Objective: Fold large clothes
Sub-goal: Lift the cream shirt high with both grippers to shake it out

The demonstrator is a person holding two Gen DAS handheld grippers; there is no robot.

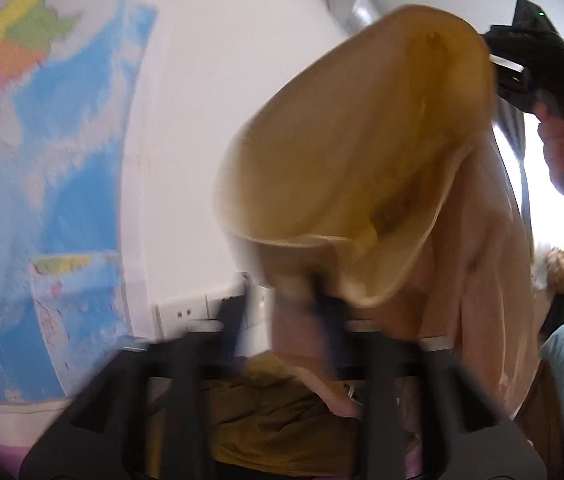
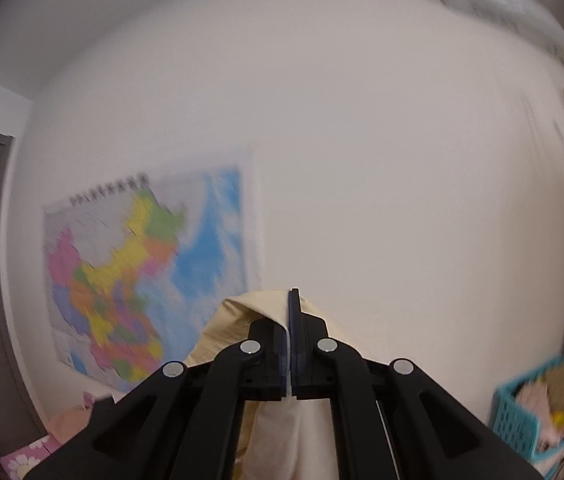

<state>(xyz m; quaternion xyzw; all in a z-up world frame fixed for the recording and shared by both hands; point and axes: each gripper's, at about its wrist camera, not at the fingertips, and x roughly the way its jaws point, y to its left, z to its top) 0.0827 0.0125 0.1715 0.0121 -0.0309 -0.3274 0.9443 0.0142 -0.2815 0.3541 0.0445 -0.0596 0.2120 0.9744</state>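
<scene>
A large pale yellow garment (image 1: 345, 160) hangs in the air between my two grippers. In the left wrist view my left gripper (image 1: 313, 304) is shut on its lower edge, blurred by motion. The right gripper (image 1: 509, 72) shows at the upper right, held in a hand, pinching the garment's upper edge. In the right wrist view my right gripper (image 2: 291, 320) is shut on a fold of the same cream cloth (image 2: 238, 320), which drapes down below the fingers.
A coloured wall map (image 2: 142, 264) hangs on the white wall, also in the left wrist view (image 1: 42, 160). A mustard garment (image 1: 274, 412) lies below. A turquoise basket (image 2: 541, 412) of clothes stands at the right. Wall sockets (image 1: 186, 314) sit low on the wall.
</scene>
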